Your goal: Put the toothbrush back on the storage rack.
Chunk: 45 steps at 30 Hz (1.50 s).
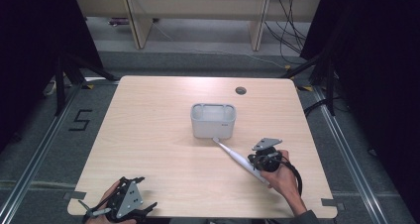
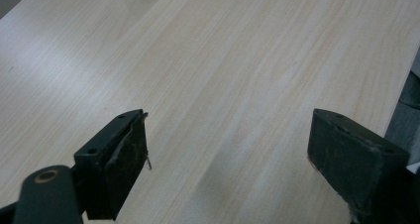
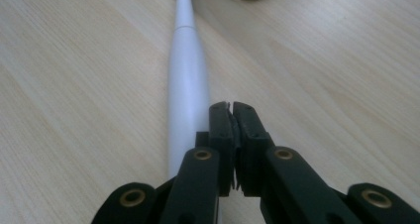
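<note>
The left gripper (image 1: 124,204) sits at the near edge of the wooden table (image 1: 153,144), well apart from the white tub (image 1: 213,120) and on its left. In the left gripper view its two black jaws are spread wide, with only bare wood between them. They hold nothing.

The right gripper (image 1: 265,159) is near the tub, on its near right side. A hand (image 1: 283,177) holds it. In the right gripper view (image 3: 232,107) its two jaws are pressed tight together, with no gap and nothing caught between them.

A white toothbrush (image 1: 240,159) lies flat on the table. Its thick end is just beside the right gripper, on that gripper's left in the right gripper view (image 3: 185,85). Its thin end points at the tub and reaches the tub's near wall. I cannot tell if it touches.

The tub stands upright near the middle of the table. No words can be read on the tub or the toothbrush.

Past the tub there is a small round hole (image 1: 240,90) in the table top. On the floor, far left of the tub, a number 5 (image 1: 80,120) is marked in black.
</note>
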### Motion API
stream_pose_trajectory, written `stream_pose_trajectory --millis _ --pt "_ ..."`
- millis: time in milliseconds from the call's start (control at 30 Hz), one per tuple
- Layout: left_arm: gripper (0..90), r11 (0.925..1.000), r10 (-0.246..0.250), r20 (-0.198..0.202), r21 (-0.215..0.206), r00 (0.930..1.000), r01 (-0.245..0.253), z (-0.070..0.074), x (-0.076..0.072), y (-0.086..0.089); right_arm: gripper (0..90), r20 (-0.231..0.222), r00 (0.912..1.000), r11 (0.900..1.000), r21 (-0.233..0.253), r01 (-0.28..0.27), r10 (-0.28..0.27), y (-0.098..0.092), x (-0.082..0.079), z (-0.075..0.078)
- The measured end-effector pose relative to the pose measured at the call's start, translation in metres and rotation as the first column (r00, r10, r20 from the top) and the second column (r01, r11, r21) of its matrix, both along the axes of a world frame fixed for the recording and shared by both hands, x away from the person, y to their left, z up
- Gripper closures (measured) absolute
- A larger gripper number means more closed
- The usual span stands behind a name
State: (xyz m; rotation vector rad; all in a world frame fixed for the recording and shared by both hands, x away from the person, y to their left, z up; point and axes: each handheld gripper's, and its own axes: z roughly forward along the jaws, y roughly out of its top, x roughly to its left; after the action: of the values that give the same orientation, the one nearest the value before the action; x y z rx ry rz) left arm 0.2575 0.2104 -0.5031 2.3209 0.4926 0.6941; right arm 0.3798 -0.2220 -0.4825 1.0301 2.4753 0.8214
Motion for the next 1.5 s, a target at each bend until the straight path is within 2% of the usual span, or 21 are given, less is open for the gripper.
stream_pose_trajectory --millis 67,133,167,267,333,367,467,500,533,633,733,800,833,867,1167,1233,1300,1333,1367,1400,1500 --pt "15.1 1.0 0.001 0.003 -0.002 1.0 -0.001 -0.001 0.0 0.0 85.0 -0.008 0.9998 1.0 0.001 0.016 -0.016 0.001 -0.001 0.002" --pt "15.1 1.0 0.003 0.001 -0.007 1.0 -0.003 -0.001 0.0 0.0 80.0 0.013 0.9998 1.0 -0.003 0.013 -0.013 -0.002 0.002 0.008" --pt "15.1 1.0 0.003 0.0 -0.008 1.0 -0.003 -0.001 0.0 0.0 74.4 0.009 0.9994 0.999 0.01 0.033 -0.033 -0.003 0.003 0.019" --pt "15.1 0.9999 0.005 0.0 -0.016 1.0 -0.005 -0.001 0.0 0.0 66.6 -0.025 0.9991 0.999 0.019 0.035 -0.035 -0.002 0.004 0.024" --pt "15.1 1.0 -0.001 0.0 -0.004 1.0 0.001 0.0 0.0 0.0 60.5 -0.032 0.999 1.0 -0.005 0.03 -0.031 0.003 0.007 0.031" --pt "15.1 1.0 0.0 0.0 -0.004 1.0 0.0 0.0 0.0 0.0 57.8 -0.055 0.9984 1.0 -0.016 0.013 -0.014 0.004 0.008 0.035" --pt "15.1 1.0 -0.008 -0.008 0.0 0.9999 0.008 0.0 0.001 0.001 54.3 -0.047 0.9988 1.0 -0.012 0.012 -0.013 0.007 0.01 0.04" --pt "15.1 1.0 0.0 0.001 0.003 1.0 0.0 -0.001 0.001 0.0 49.9 -0.074 0.9972 0.999 -0.045 -0.014 0.011 0.01 0.016 0.044" --pt "15.1 1.0 0.0 0.001 0.003 1.0 0.0 -0.001 0.001 0.0 49.9 -0.074 0.9972 0.999 -0.045 -0.014 0.011 0.01 0.016 0.044" --pt "15.1 1.0 0.002 0.001 -0.008 1.0 -0.002 -0.001 0.0 0.0 49.2 -0.139 0.9897 0.993 -0.106 -0.05 0.035 0.018 0.024 0.045" --pt "15.1 1.0 0.001 0.001 -0.006 1.0 -0.001 -0.001 0.0 0.0 48.3 -0.2 0.9786 0.99 -0.12 -0.073 0.048 0.024 0.028 0.044" --pt "15.1 1.0 0.0 0.002 -0.003 1.0 0.0 -0.001 0.0 0.0 48.2 -0.193 0.9789 0.987 -0.128 -0.094 0.068 0.025 0.03 0.043" --pt "15.1 1.0 0.002 0.004 -0.005 1.0 -0.002 -0.001 0.0 0.0 48.3 -0.218 0.9735 0.986 -0.132 -0.097 0.067 0.027 0.032 0.042" --pt "15.1 1.0 0.002 0.003 -0.005 1.0 -0.002 -0.001 0.001 0.0 48.4 -0.214 0.9732 0.984 -0.134 -0.115 0.085 0.027 0.035 0.041" --pt "15.1 1.0 0.001 0.001 -0.009 1.0 -0.001 -0.001 0.0 0.0 49.5 -0.24 0.966 0.98 -0.147 -0.134 0.096 0.033 0.037 0.041" --pt "15.1 0.9999 -0.01 -0.014 0.012 0.9999 0.011 0.0 0.001 0.001 49.0 -0.255 0.9614 0.978 -0.148 -0.146 0.105 0.035 0.038 0.039" --pt "15.1 1.0 -0.004 -0.019 -0.003 0.9998 0.004 -0.001 0.0 0.0 49.0 -0.263 0.9589 0.977 -0.154 -0.15 0.105 0.036 0.039 0.038" --pt "15.1 1.0 0.0 -0.002 -0.006 1.0 0.0 -0.002 0.001 -0.001 49.2 -0.284 0.9554 0.979 -0.158 -0.13 0.081 0.037 0.039 0.037" --pt "15.1 1.0 -0.001 -0.006 -0.002 1.0 0.001 -0.001 0.001 0.0 49.4 -0.269 0.9573 0.974 -0.164 -0.154 0.106 0.037 0.041 0.036" --pt "15.1 1.0 -0.001 -0.006 -0.002 1.0 0.001 -0.001 0.001 0.0 49.9 -0.274 0.9568 0.975 -0.167 -0.147 0.097 0.038 0.041 0.036" --pt "15.1 1.0 -0.009 -0.01 0.0 0.9999 0.009 0.0 0.001 0.001 50.5 -0.29 0.9503 0.969 -0.179 -0.17 0.113 0.04 0.042 0.035"
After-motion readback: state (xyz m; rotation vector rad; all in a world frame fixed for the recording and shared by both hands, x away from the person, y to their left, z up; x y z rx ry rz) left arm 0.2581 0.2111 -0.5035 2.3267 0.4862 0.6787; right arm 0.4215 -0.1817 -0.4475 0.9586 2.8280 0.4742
